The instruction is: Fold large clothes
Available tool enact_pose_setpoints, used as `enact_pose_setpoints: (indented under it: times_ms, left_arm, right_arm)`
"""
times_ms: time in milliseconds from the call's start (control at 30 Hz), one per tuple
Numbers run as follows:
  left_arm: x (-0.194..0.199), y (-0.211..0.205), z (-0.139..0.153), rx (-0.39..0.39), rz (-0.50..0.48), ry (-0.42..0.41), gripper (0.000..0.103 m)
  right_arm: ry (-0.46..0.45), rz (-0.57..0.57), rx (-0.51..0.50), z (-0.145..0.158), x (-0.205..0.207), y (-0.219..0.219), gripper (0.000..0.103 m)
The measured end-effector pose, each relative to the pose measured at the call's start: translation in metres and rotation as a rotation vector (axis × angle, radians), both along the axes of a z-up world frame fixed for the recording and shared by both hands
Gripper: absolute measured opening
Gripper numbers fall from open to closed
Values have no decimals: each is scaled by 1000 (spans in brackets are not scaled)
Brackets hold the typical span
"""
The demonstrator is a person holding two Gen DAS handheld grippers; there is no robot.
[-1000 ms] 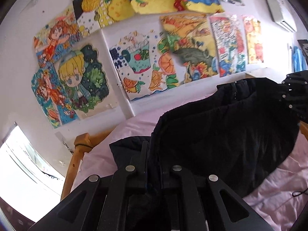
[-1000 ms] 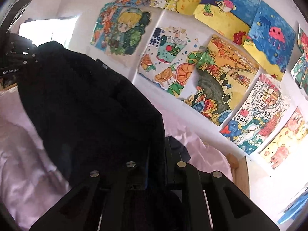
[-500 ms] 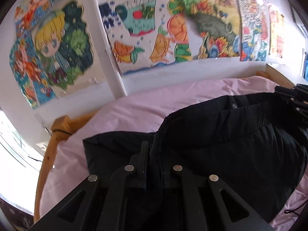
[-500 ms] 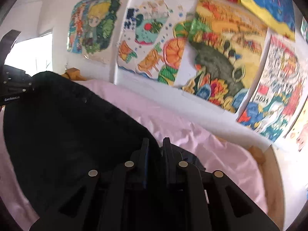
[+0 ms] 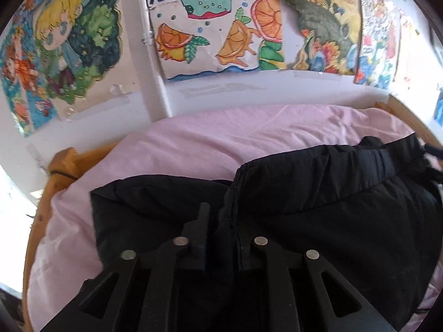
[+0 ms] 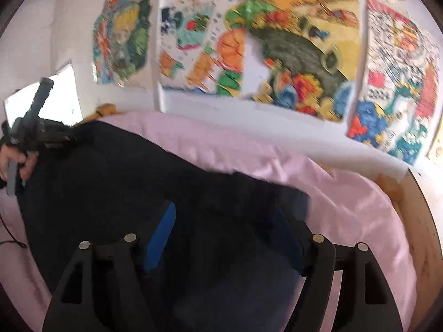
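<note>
A large black garment [image 5: 318, 207] lies folded over on a pink bed sheet [image 5: 221, 144]. In the left wrist view my left gripper [image 5: 221, 221] is shut on a fold of its edge, fabric pinched between the fingers. In the right wrist view my right gripper [image 6: 227, 221] is open, its blue-padded fingers [image 6: 160, 235] spread wide over the garment [image 6: 110, 179], holding nothing. The left gripper and the hand holding it [image 6: 25, 144] show at the far left of that view, at the garment's other end.
A wooden bed frame [image 5: 55, 171] rims the mattress, also seen at the right in the right wrist view [image 6: 426, 235]. A white wall with colourful drawings [image 5: 221, 22] stands right behind the bed. A bright window [image 6: 55, 94] is at the left.
Both grippers have come down from a raised hold, laying the garment onto the bed. The right gripper has opened and let go of the garment. The left stays shut on it.
</note>
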State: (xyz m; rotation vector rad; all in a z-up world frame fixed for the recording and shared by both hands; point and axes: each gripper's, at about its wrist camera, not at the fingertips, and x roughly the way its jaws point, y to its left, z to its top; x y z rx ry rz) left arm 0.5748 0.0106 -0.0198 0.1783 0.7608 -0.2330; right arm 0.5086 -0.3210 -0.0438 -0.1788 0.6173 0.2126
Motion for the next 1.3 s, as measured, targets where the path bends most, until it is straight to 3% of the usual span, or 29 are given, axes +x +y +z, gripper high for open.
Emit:
enact_pose_setpoints:
  times_ms: [100, 133, 167, 200, 233, 333, 467, 500, 533, 600, 633, 733, 867, 967, 1033, 1167, 1200, 1233, 1300]
  left_arm:
    - [-1, 6, 1, -19, -37, 2, 31]
    - [-3, 10, 3, -24, -44, 2, 46]
    - [-4, 13, 5, -32, -53, 5, 57]
    - [-8, 20, 9, -45, -62, 0, 74]
    - [-12, 24, 12, -53, -71, -10, 80]
    - [-30, 39, 22, -47, -87, -65, 83]
    - [-37, 60, 21, -42, -34, -102, 83]
    - [-33, 65, 19, -46, -7, -108, 73]
    - [-29, 66, 17, -46, 15, -108, 51]
    - [-16, 71, 13, -39, 87, -84, 28]
    - [-8, 76, 11, -65, 120, -66, 22]
    - [3, 85, 6, -143, 185, -53, 18]
    - [13, 71, -16, -41, 211, -61, 18]
    - [22, 71, -34, -44, 218, -38, 20]
    - [28, 75, -42, -65, 230, -22, 27]
    - [28, 89, -43, -183, 227, -2, 38]
    - [24, 95, -39, -220, 232, -3, 47]
    - [22, 99, -37, -235, 248, -4, 64]
    - [12, 105, -30, -273, 278, -23, 82]
  right_arm:
    - [47, -50, 59, -18, 13, -23, 69]
    - [52, -72, 83, -24, 18, -30, 67]
    - [46, -86, 110, -28, 22, -35, 57]
    - [44, -92, 122, -31, 25, -37, 51]
    - [52, -100, 147, -35, 30, -40, 47]
    - [51, -92, 157, -44, 36, -37, 37]
    - [31, -78, 102, -48, 35, -27, 24]
    - [20, -79, 87, -48, 35, -24, 23]
    - [5, -82, 77, -45, 35, -23, 22]
    - [-18, -89, 54, -40, 33, -19, 20]
    - [-35, -94, 32, -37, 34, -16, 19]
    - [-54, -104, 13, -29, 41, -12, 19]
    - [-28, -119, -30, -39, 59, -8, 19]
    - [-2, -133, -48, -57, 72, -7, 20]
    - [9, -137, -52, -66, 78, -7, 22]
    - [27, -160, -45, -79, 82, -9, 31]
    - [26, -160, -39, -79, 81, -10, 32]
    - [22, -159, -27, -76, 78, -12, 34]
    - [25, -163, 2, -69, 75, -18, 40]
